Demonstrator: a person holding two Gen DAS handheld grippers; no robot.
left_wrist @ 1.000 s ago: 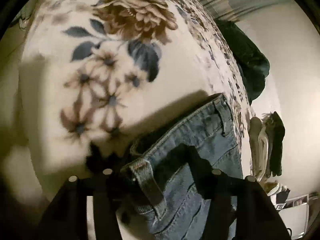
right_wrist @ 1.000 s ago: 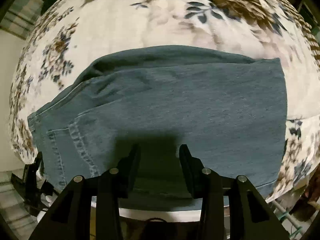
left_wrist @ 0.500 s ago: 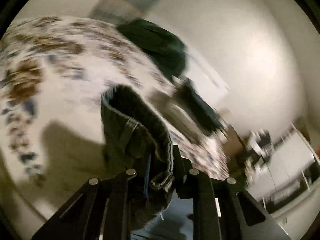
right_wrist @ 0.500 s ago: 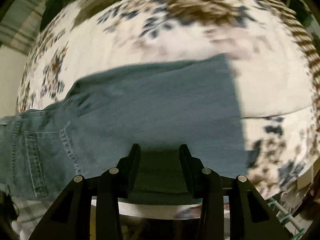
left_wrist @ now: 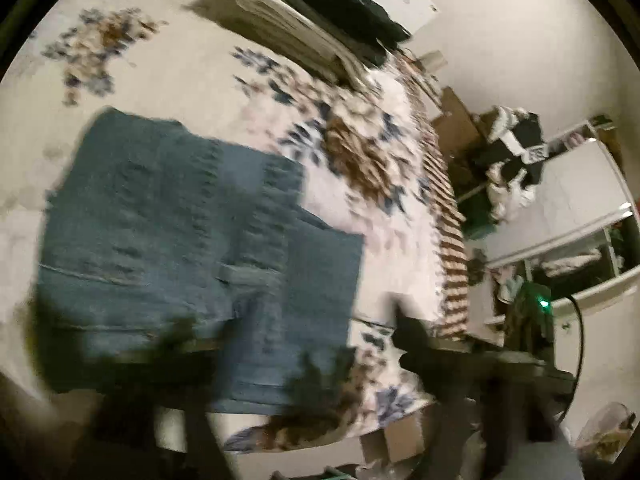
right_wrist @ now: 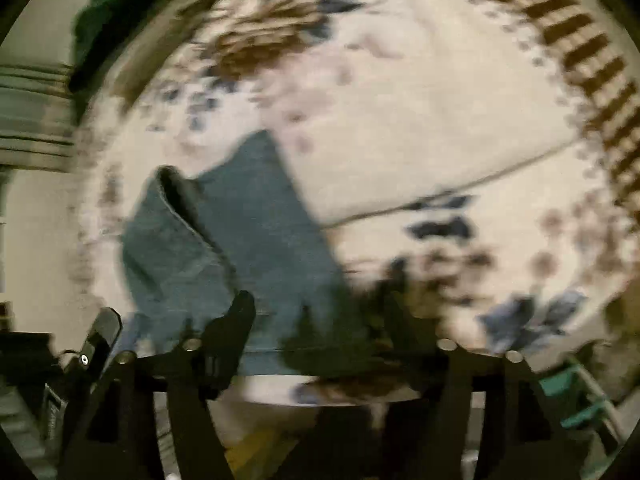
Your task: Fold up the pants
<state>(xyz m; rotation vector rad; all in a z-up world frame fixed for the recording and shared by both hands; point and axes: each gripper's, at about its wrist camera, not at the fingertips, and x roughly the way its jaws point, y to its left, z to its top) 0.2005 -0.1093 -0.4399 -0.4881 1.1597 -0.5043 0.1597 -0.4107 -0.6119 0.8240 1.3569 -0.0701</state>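
Note:
The blue jeans [left_wrist: 192, 240] lie folded into a shorter stack on the floral bed cover [left_wrist: 168, 68]; the frame is blurred by motion. My left gripper [left_wrist: 288, 344] is open and empty, above the near edge of the jeans. In the right wrist view the jeans [right_wrist: 240, 248] lie at lower left with a raised fold at their far left corner. My right gripper [right_wrist: 320, 320] is open and empty, over the near edge of the jeans.
Dark green and pale folded clothes [left_wrist: 320, 12] sit at the far edge of the bed. The striped bed border [left_wrist: 448, 216] runs along the right, with boxes, clothes and white furniture [left_wrist: 568, 208] beyond. A green crate [right_wrist: 576, 392] stands by the bed.
My left gripper carried the waistband over onto the legs and let go; it is open now. My right gripper opened wider and the view swung right. The jeans are folded shorter.

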